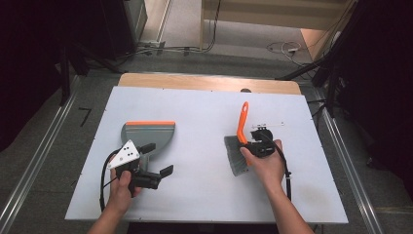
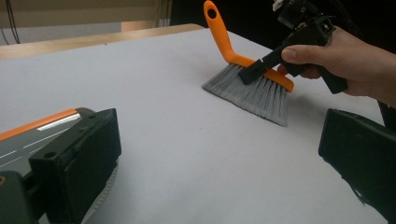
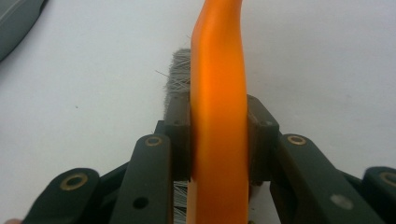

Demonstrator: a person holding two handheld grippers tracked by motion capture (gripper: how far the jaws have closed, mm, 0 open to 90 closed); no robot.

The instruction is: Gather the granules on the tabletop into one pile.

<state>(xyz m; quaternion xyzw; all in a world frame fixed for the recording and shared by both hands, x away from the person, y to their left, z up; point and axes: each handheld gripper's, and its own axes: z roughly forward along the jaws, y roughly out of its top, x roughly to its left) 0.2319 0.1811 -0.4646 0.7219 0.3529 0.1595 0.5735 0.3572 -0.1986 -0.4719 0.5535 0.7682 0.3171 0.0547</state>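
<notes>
A hand brush with an orange handle [image 1: 242, 118] and grey bristles [image 1: 234, 157] lies right of the table's middle. My right gripper [image 1: 245, 145] is shut on the orange handle [image 3: 219, 93] just above the bristles [image 3: 177, 79], both pads pressed on its sides. A grey dustpan [image 1: 148, 130] with an orange lip rests at the left. My left gripper [image 1: 157, 159] stands open just in front of it, one jaw over the dustpan [image 2: 32, 140] and bare table between the jaws. In the left gripper view, the brush [image 2: 252, 86] sits beyond my left gripper [image 2: 219, 168].
A white sheet [image 1: 204, 112] covers the table, with a strip of bare wood [image 1: 209, 82] along the far edge. Black cables trail from both grippers toward the near edge. Metal rails run along the floor on both sides of the table.
</notes>
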